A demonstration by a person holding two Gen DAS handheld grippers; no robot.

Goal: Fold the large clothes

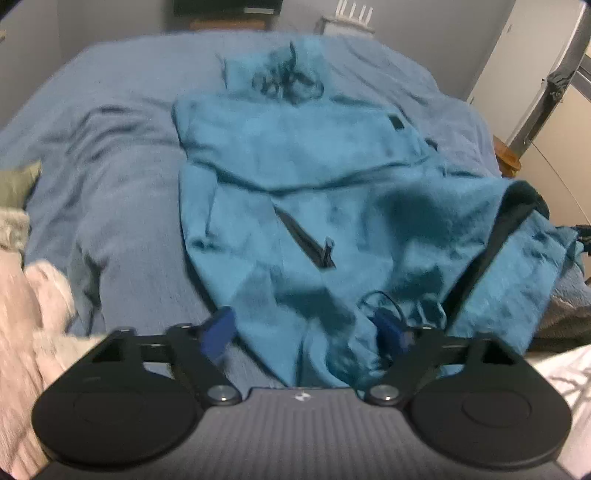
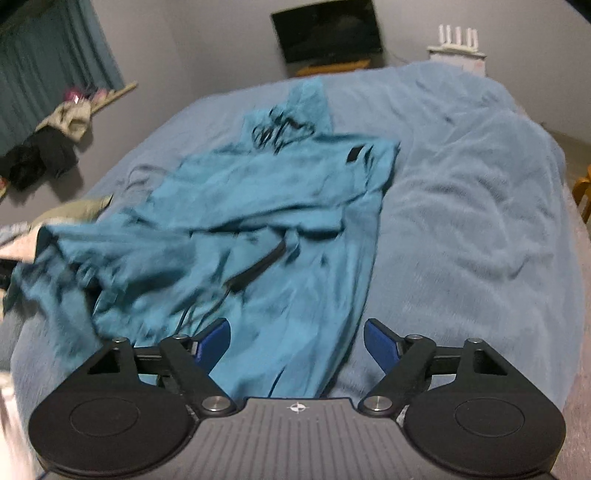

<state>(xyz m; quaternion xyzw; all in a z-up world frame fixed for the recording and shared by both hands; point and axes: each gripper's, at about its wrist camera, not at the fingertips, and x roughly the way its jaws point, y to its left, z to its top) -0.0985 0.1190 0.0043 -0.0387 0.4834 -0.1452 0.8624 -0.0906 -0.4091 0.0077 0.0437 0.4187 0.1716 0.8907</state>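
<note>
A large teal fleece jacket (image 1: 295, 177) lies spread on the blue bed cover (image 1: 122, 177), collar at the far end, a dark zip pocket in the middle. One side is folded over and shows a dark lining (image 1: 495, 240) at the right. My left gripper (image 1: 306, 332) is open over the jacket's near hem, cloth between its blue pads but not pinched. In the right wrist view the jacket (image 2: 258, 206) lies left of centre on the bed (image 2: 461, 206). My right gripper (image 2: 295, 343) is open over the near hem.
Pale fluffy bedding (image 1: 29, 314) lies at the left edge of the bed. A wooden stool (image 1: 508, 155) and a metal frame stand to the right. A TV (image 2: 327, 31) and a white router (image 2: 458, 40) are at the far wall. Clothes (image 2: 48, 144) hang at the left.
</note>
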